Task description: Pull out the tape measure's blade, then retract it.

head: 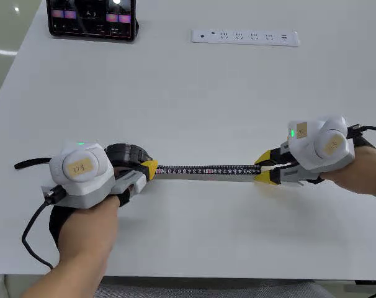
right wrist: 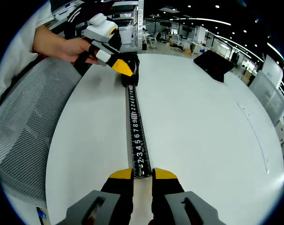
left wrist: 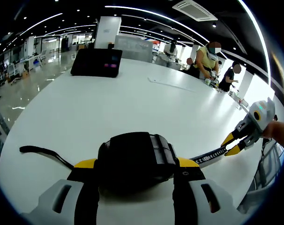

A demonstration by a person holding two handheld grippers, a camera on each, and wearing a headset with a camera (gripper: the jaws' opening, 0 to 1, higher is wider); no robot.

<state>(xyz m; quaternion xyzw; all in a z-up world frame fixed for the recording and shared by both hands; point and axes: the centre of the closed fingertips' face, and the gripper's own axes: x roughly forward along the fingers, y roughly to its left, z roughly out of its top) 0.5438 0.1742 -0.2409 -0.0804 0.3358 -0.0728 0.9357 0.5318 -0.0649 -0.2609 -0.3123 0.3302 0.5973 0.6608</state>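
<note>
The black tape measure case (head: 127,156) sits on the white table, and my left gripper (head: 144,172) is shut on it; in the left gripper view the case (left wrist: 135,157) fills the space between the yellow-tipped fingers (left wrist: 85,164). A short length of numbered blade (head: 206,171) runs from the case rightward. My right gripper (head: 267,167) is shut on the blade's end. In the right gripper view the blade (right wrist: 134,136) stretches away from my right gripper (right wrist: 143,173) to the case (right wrist: 131,70) held by the left gripper (right wrist: 119,65).
A black tablet-like device (head: 92,17) stands at the table's far left edge and a white power strip (head: 244,37) lies at the far right. A thin black strap (head: 31,163) trails left of the case. A mesh chair (right wrist: 25,136) stands beside the table. People work at a distant bench (left wrist: 212,61).
</note>
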